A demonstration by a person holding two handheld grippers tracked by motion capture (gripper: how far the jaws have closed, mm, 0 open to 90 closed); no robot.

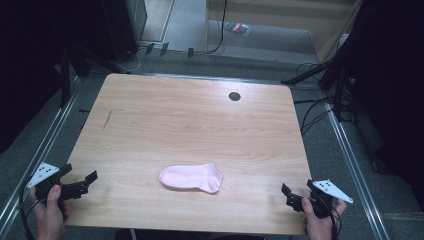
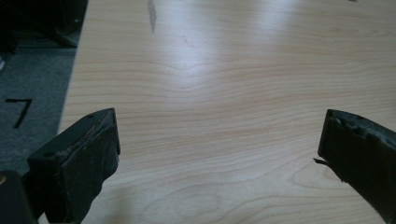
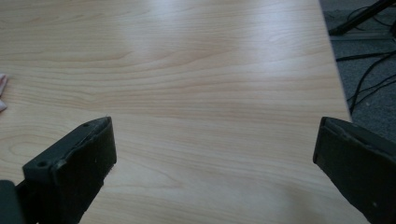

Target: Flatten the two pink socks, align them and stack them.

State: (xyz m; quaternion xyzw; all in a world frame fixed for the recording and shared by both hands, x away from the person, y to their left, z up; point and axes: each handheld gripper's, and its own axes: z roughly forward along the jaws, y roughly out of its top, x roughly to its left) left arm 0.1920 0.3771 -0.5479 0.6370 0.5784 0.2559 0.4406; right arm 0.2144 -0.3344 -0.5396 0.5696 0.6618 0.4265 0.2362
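Pink cotton ankle sock (image 1: 191,177) lies flat near the light wooden bench's (image 1: 190,120) front edge, untouched. Left hand-held gripper (image 1: 80,181) and right hand-held gripper (image 1: 299,190) wait at front corners, jaws apart, empty. Likely pre-grasp; next, reach inward.

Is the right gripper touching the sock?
Apart. The high view shows bare table between the right gripper and the pink sock; its jaws stand open with nothing between them.

Sock (image 1: 191,177) on table (image 1: 190,120) (near front edge).
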